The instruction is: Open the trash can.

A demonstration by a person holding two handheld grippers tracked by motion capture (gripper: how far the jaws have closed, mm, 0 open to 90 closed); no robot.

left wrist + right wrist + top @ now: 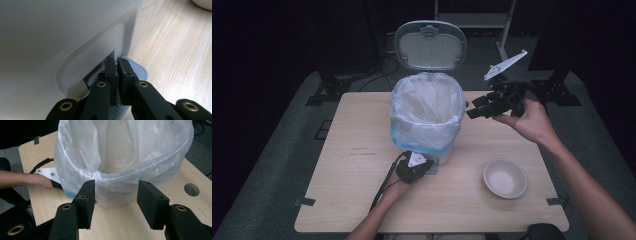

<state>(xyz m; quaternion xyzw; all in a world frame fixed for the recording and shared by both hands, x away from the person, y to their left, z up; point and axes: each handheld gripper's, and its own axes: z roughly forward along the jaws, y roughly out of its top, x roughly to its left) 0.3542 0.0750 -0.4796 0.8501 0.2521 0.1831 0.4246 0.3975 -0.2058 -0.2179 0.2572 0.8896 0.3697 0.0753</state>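
A white pedal bin (pixel 428 120) stands at the centre of the wooden table (pixel 357 165), its lid (pixel 430 45) raised upright at the 12 o'clock side and a clear plastic liner (pixel 427 102) folded over the rim.

The left gripper (pixel 413 169) sits at the bin's 6 o'clock, low against its base. In the left gripper view its jaws are pressed together with nothing between them, and their tips rest on the grey ribbed foot pedal (pixel 140 71) where it leaves the slot in the bin's front wall.

The right gripper (pixel 477 111) is held in the air at the bin's 3 o'clock, near the rim and pointing toward it. Its jaws are spread and empty; the right gripper view shows the lined bin beyond the gap.

A pale empty bowl (pixel 505 178) rests on the table at 4 o'clock from the bin, well apart from both grippers.
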